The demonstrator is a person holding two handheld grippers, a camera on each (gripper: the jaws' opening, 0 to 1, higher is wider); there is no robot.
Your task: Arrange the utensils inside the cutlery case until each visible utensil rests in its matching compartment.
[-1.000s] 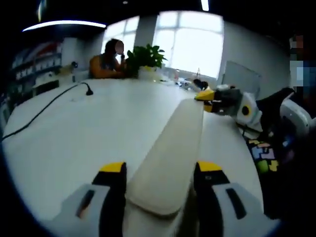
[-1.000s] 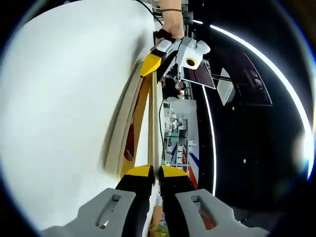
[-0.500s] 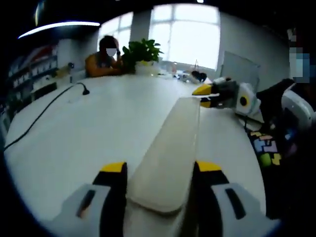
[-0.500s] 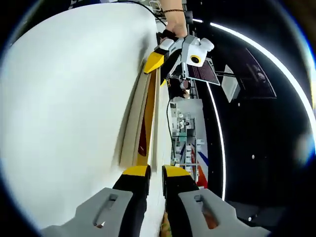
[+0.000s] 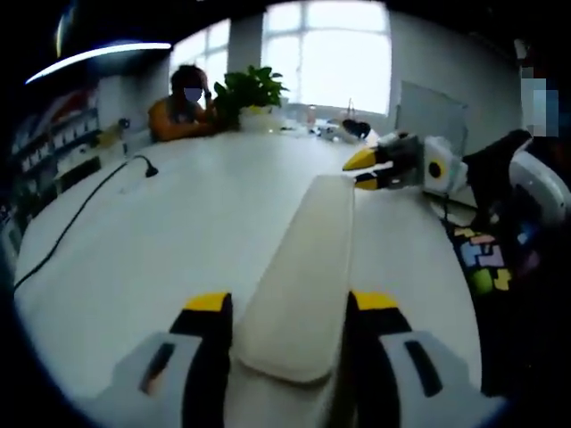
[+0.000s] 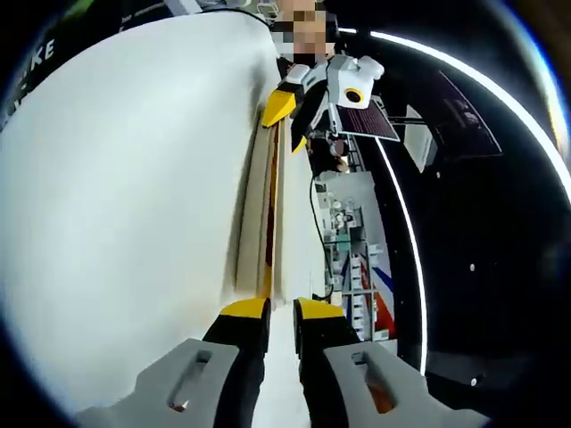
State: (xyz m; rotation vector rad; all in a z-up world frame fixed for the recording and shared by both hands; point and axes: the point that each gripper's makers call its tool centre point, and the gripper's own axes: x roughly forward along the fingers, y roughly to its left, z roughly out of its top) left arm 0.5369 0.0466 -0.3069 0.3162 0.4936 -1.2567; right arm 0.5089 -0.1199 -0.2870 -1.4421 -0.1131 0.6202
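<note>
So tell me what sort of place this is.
Probably an office or lab: a big white table, bright windows behind a potted plant, shelving along one wall, and a seated person.

Cutlery case point(image 5: 303, 267) lies lengthwise on the worktop point(image 5: 161, 241), apparently between both grippers; a plant point(image 5: 248, 89) stands at the far edge.

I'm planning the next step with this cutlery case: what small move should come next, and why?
Probably swing the lid fully open. In the right gripper view the cutlery case is only slightly open, with orange lining visible in the gap; the right gripper pinches the lid's edge, and the left gripper straddles the opposite end. No utensils are visible yet.
</note>
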